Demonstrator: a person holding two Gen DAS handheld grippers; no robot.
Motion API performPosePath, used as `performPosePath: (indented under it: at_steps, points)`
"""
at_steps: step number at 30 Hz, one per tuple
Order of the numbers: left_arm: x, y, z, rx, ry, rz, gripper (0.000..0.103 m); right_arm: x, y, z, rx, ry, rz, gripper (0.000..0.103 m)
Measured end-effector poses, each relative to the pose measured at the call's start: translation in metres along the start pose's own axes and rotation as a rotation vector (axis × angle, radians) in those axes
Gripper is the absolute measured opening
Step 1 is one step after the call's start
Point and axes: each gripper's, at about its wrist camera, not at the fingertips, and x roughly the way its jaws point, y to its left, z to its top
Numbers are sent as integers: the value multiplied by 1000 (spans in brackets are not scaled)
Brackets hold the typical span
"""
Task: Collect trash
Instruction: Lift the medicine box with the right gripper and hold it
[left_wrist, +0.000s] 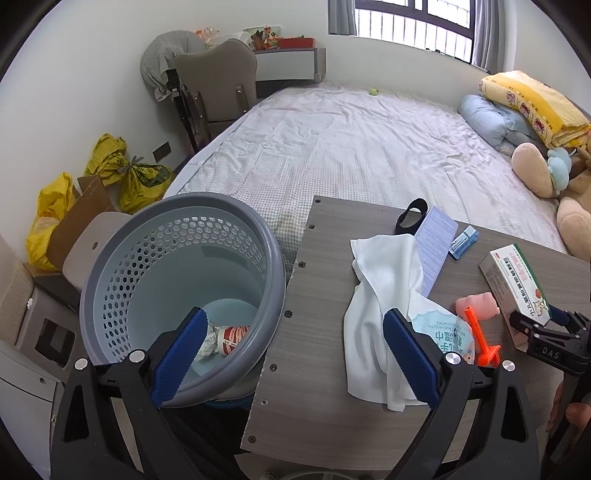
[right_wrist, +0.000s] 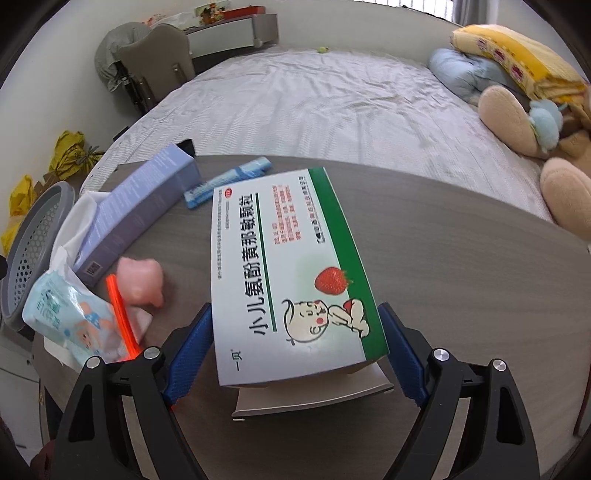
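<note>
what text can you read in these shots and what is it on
"小儿氨酚黄那敏颗粒": medicine box, large print.
"一贝": same box, near corner.
"DAS": right hand-held gripper, on its body.
"AND MOUTH WIPES": wipes packet, seen upside down.
Small print on medicine box, purple box, blue packet: unreadable.

The far right of the table (right_wrist: 461, 258) is lying bare, while the medicine box (right_wrist: 291, 273) is filling the middle; clutter (purple carton (right_wrist: 140, 206), wipes pack (right_wrist: 70, 321)) is crowding the left, seemingly up to the bin (right_wrist: 33, 243).
</note>
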Motion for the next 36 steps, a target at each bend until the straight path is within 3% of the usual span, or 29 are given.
performPosePath:
  at_steps: [20,30,36]
  points:
    - [-6,-4,-9,19,10,-28,94,7,18,24,-43,-34,-24,82]
    - [-2,-9,-9,29,24,-47,95,-19,14,14,-1,-124,-10,81]
    - [0,-15,-3,37,19,-57,95,-29,7,2,25,-118,3,81]
